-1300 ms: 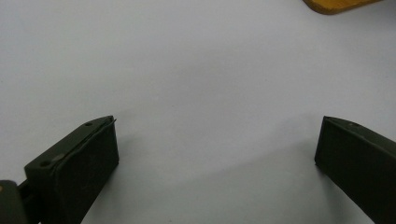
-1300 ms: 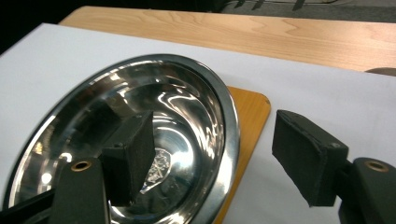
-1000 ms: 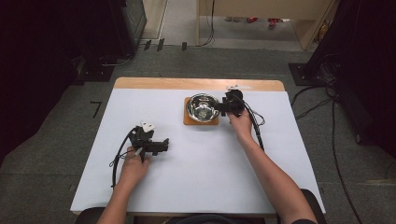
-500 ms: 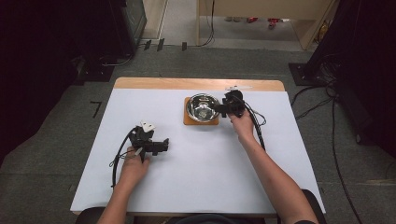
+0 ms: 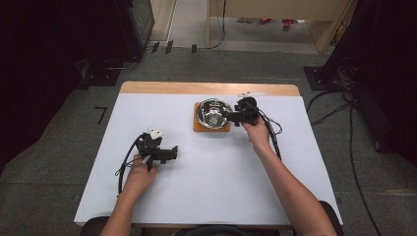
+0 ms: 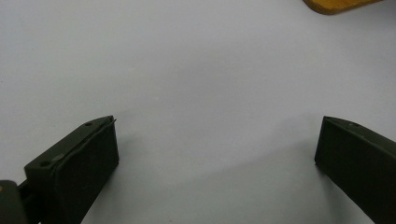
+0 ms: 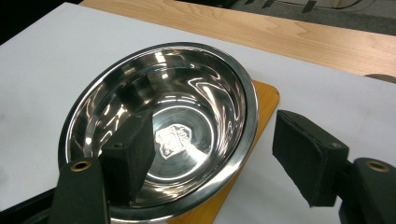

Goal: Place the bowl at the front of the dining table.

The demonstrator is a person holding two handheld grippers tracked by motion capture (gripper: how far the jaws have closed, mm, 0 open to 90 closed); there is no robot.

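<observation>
Covering most of my view from above is the table point(image 5: 206, 196), white-topped with a strip of bare wood along its far edge. My two forearms come in from the near side. On the far half, right of centre, lies a small orange-brown wooden board point(image 5: 199, 127), and a shiny steel bowl point(image 5: 212, 113) sits on it; in the right gripper view the bowl point(image 7: 159, 126) overhangs the board point(image 7: 266, 100), whose rounded corner shows past the rim. My right gripper point(image 5: 230, 116) reaches to the bowl's right side. Its jaws straddle the rim, one inside the bowl and one outside, with a clear gap between the outer pad point(image 7: 303, 156) and the steel, so nothing is gripped and the jaws stand wide. My left gripper point(image 5: 173, 153) rests on the near left part of the table, well apart from the bowl. Its jaws also stand wide apart in the left gripper view, with bare white surface between them and a corner of the board point(image 6: 336, 4) at the top edge.
</observation>
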